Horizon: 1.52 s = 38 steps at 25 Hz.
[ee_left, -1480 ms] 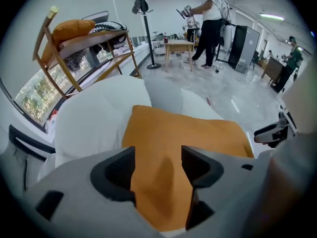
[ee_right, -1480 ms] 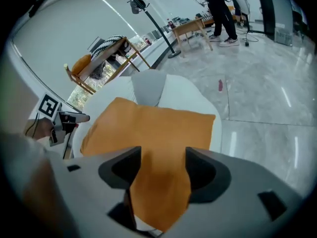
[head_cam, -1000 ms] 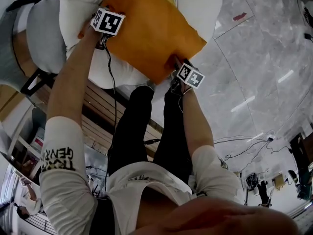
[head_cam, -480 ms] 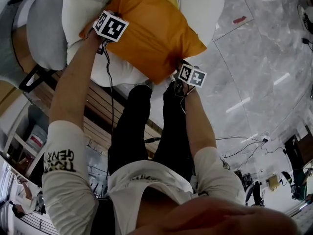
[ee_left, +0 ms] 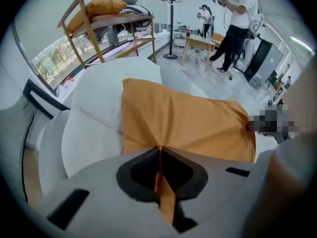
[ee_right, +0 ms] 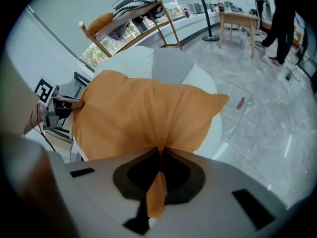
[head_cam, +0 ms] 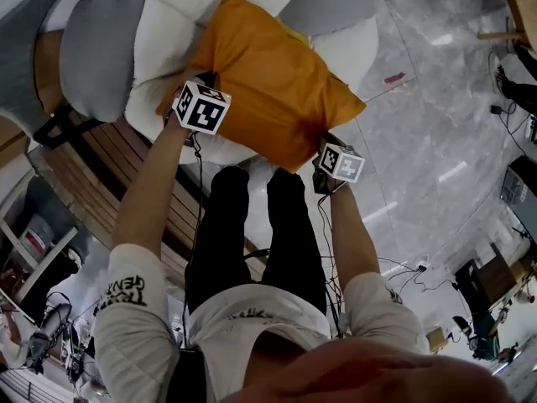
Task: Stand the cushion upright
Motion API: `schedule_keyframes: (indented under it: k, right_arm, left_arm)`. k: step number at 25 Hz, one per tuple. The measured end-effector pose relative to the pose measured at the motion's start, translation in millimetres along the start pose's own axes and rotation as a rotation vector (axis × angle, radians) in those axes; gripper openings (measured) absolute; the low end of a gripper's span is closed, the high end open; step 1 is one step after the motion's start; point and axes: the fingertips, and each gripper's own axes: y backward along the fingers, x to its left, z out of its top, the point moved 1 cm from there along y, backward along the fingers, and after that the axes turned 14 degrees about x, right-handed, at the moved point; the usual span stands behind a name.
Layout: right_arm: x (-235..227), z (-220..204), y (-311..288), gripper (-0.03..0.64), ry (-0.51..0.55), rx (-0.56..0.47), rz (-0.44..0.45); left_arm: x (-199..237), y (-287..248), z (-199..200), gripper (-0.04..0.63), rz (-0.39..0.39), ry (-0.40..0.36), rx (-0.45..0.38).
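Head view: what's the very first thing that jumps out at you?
The orange cushion jumps out, bright against the white padded seat near the top. The left gripper and the right gripper each pinch a fold of its near edge, their jaws having just closed on the fabric. Below it, the person's black trousers stand out over the grey marble floor.

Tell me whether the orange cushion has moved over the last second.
Yes. The cushion has tipped up: its near edge, pinched by the left tongs and right tongs that just closed, has risen off the white chair seat.
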Motion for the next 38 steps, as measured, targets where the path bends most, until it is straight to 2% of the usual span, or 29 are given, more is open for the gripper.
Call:
schedule_keyframes:
  k: [5, 9, 13, 16, 21, 23, 26, 32, 38]
  right_arm:
    - [-8.2, 70.4, 45.8, 0.032, 0.183, -0.052, -0.086]
    - [8.2, 133.9, 71.7, 0.032, 0.365, -0.095, -0.14]
    - [43.7, 189.6, 81.8, 0.032, 0.531, -0.134, -0.188]
    - [77.8, 230.1, 81.8, 0.032, 0.66, -0.17, -0.194]
    - [136.2, 278.6, 67.7, 0.032, 0.882, -0.229, -0.204]
    - [155.1, 293.4, 56.0, 0.032, 0.927, -0.239, -0.209]
    - [166.5, 309.4, 33.2, 0.032, 0.938, -0.226, -0.239]
    - [155.6, 322.3, -2.1, 0.034, 0.999, -0.155, -0.32]
    - [143.9, 325.1, -20.3, 0.055, 0.968, -0.151, -0.362]
  left_arm:
    - [-3.6, 29.2, -1.5, 0.026, -0.035, 0.217, -0.128]
    - [1.9, 44.2, -12.2, 0.025, -0.035, 0.371, -0.197]
    - [9.5, 54.5, -37.6, 0.025, -0.047, 0.572, -0.269]
    - [11.2, 62.5, -58.3, 0.025, -0.014, 0.724, -0.328]
    - [15.6, 60.5, -90.6, 0.025, 0.024, 0.893, -0.4]
    - [17.1, 51.2, -98.0, 0.023, 0.024, 0.934, -0.4]
    - [16.6, 33.7, -101.1, 0.025, 0.013, 0.955, -0.404]
    - [10.5, 4.3, -93.8, 0.026, -0.016, 0.926, -0.375]
    - [16.2, -23.6, -107.1, 0.034, -0.052, 0.995, -0.373]
